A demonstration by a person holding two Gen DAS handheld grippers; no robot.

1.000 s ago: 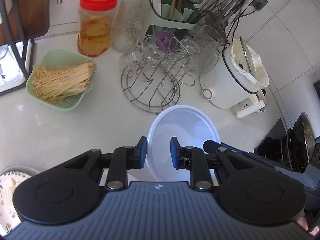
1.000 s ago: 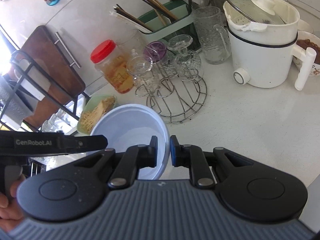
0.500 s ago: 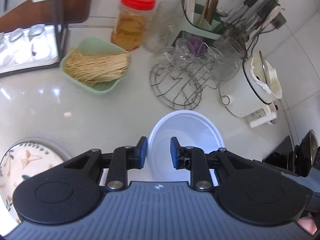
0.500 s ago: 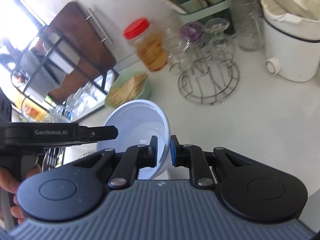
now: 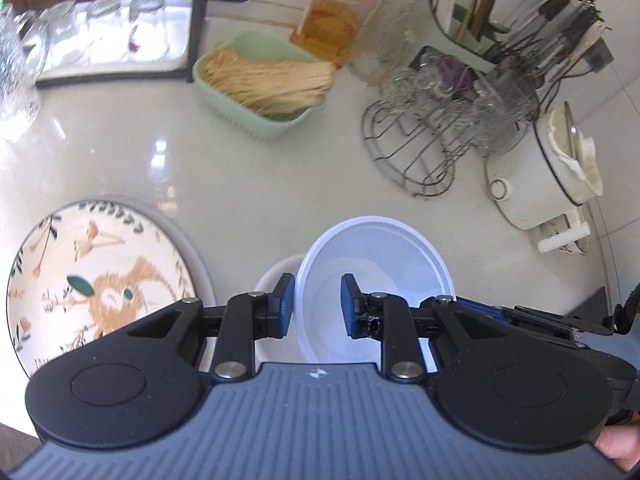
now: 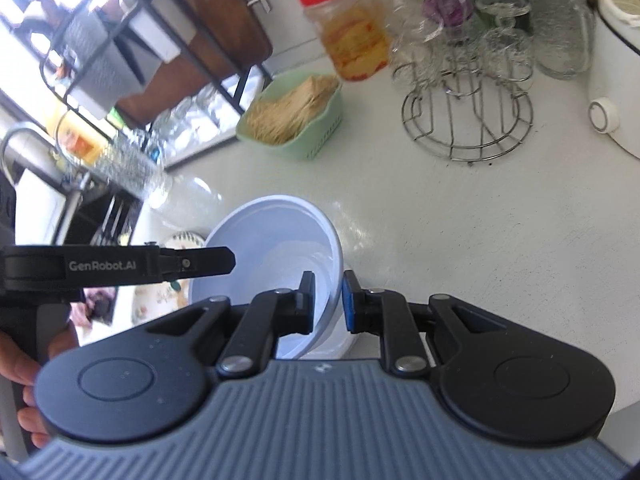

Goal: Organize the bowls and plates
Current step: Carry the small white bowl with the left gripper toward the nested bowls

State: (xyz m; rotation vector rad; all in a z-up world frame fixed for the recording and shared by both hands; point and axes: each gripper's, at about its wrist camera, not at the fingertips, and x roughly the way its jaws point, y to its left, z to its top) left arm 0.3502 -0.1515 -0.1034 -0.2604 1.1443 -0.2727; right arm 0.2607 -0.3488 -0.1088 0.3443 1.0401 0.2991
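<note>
A pale blue-white bowl (image 5: 380,264) hangs tilted above the counter, held on opposite sides. My left gripper (image 5: 316,304) is shut on its near rim, one pad outside the wall and one inside. My right gripper (image 6: 327,300) is shut on the bowl (image 6: 272,240) at the other rim; the left gripper (image 6: 224,261) shows side-on at the left of that view. Just under the held bowl sits a white bowl (image 5: 272,280), mostly hidden, also seen as the white bowl (image 6: 344,340). Beside it lies a patterned plate (image 5: 100,280) on a grey plate (image 5: 192,248).
A green basket of dry noodles (image 5: 264,92), a red-lidded jar (image 5: 340,20), a wire rack of glasses (image 5: 432,148) and a white cooker (image 5: 552,176) line the back. Glass jars (image 5: 100,32) stand on a black rack at the far left. A person's hand (image 6: 20,360) grips the left handle.
Both grippers have carried the bowl leftward and down across the counter. The patterned plate has come fully into view and the white bowl now shows under the held bowl.
</note>
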